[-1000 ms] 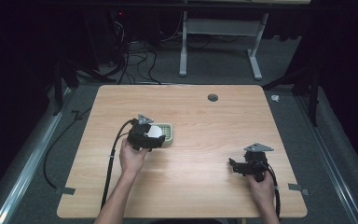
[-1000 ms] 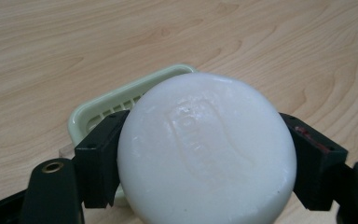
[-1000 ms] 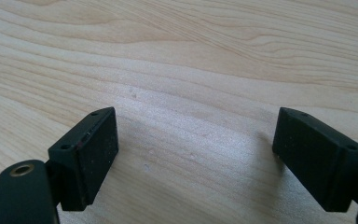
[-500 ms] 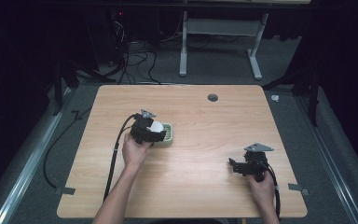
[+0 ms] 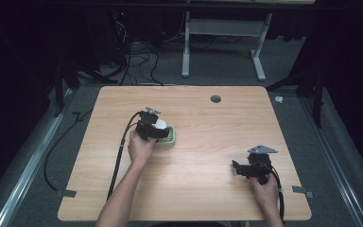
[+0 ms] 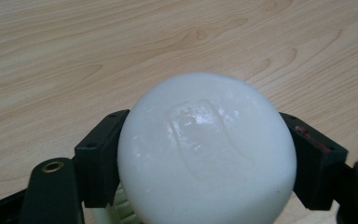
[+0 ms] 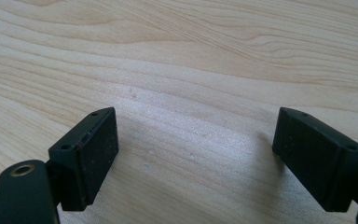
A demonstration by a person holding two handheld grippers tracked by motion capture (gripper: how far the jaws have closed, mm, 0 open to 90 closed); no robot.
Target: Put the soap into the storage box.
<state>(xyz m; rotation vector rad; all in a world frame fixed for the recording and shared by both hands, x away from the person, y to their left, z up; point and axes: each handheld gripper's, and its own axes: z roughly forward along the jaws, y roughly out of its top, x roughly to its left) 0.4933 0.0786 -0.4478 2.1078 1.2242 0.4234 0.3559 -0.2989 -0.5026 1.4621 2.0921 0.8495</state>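
Above the pale green soap dish (image 5: 168,137) near the wooden surface's (image 5: 208,189) middle, the left tongs (image 6: 205,154) clamp a white soap bar (image 6: 205,149), seemingly lifting it clear, while the right tongs (image 7: 200,154) gape empty.

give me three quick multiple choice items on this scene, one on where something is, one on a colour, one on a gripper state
1. Where is the soap dish?
A. left half of the table
B. far right corner
C. on the floor

2. What colour is the soap bar?
A. red
B. white
C. black

3. How are the right gripper's jaws?
A. shut on the soap
B. shut on nothing
C. open, nothing between them

Answers:
1 A, the high view shows it left of centre on the table.
2 B, it looks glossy white in the left gripper.
3 C, bare wood shows between the parted jaws.
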